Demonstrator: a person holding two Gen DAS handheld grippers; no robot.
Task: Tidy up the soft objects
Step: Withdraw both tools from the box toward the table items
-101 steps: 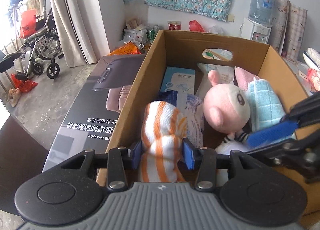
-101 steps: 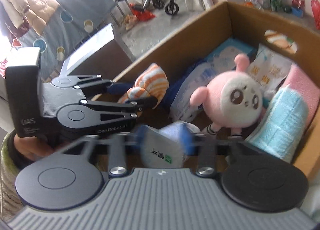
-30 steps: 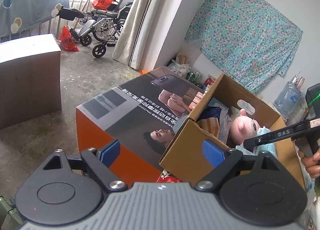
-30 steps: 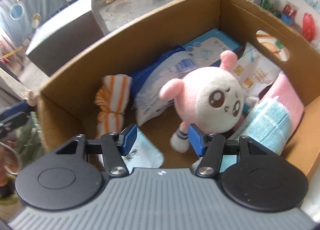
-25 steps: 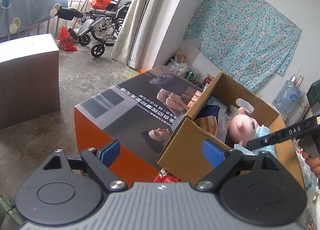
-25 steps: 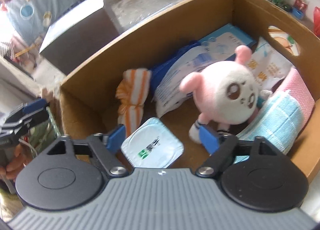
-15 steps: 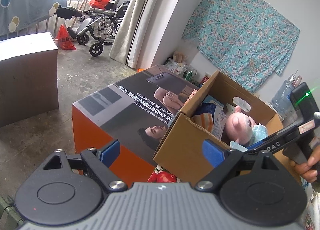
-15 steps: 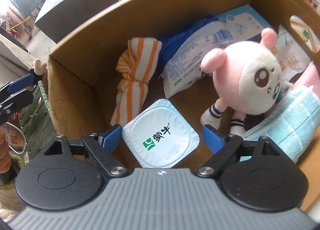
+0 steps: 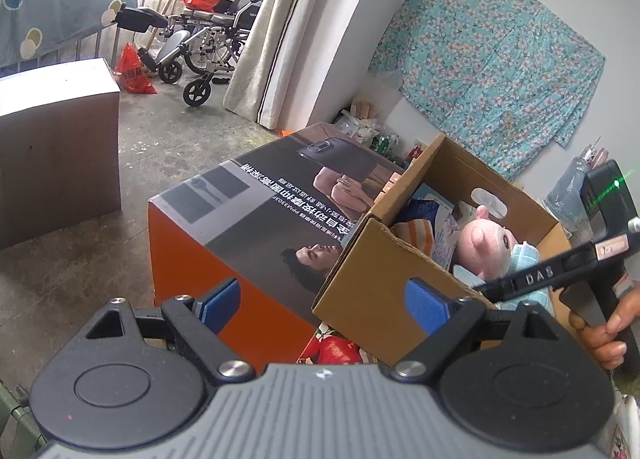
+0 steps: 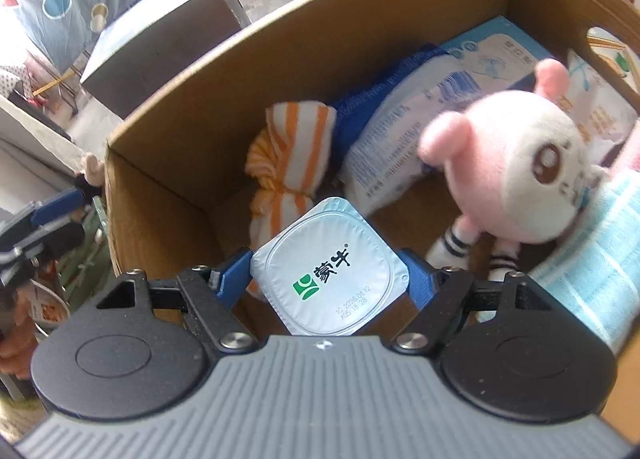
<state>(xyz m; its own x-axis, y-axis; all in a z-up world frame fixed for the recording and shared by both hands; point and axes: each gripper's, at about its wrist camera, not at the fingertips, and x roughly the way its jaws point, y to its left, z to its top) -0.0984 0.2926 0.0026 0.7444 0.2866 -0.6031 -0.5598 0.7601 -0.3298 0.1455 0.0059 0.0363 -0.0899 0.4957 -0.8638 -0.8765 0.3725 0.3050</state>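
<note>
Left to right across the right wrist view: left gripper (image 10: 44, 227) at the far left edge, outside the box (image 10: 168, 195), wide open and empty, well apart from the contents. Next, striped cloth roll (image 10: 288, 163) lying in the box's near left corner, long axis running away from the camera. Just right of it and touching it, foil-lidded cup (image 10: 328, 271) directly between the pads of the right gripper (image 10: 330, 279), squarely centred; jaws just closing, both blue pads against the cup's corners, so apparently gripped. Further right, printed pack (image 10: 400, 139), plush toy (image 10: 520, 167) and blue towel (image 10: 592, 259), all inside the box. Right gripper pitched steeply down into the box's near end, held by a hand (image 9: 608, 327) visible in the left wrist view; clearly the nearer tool to the cup.
</note>
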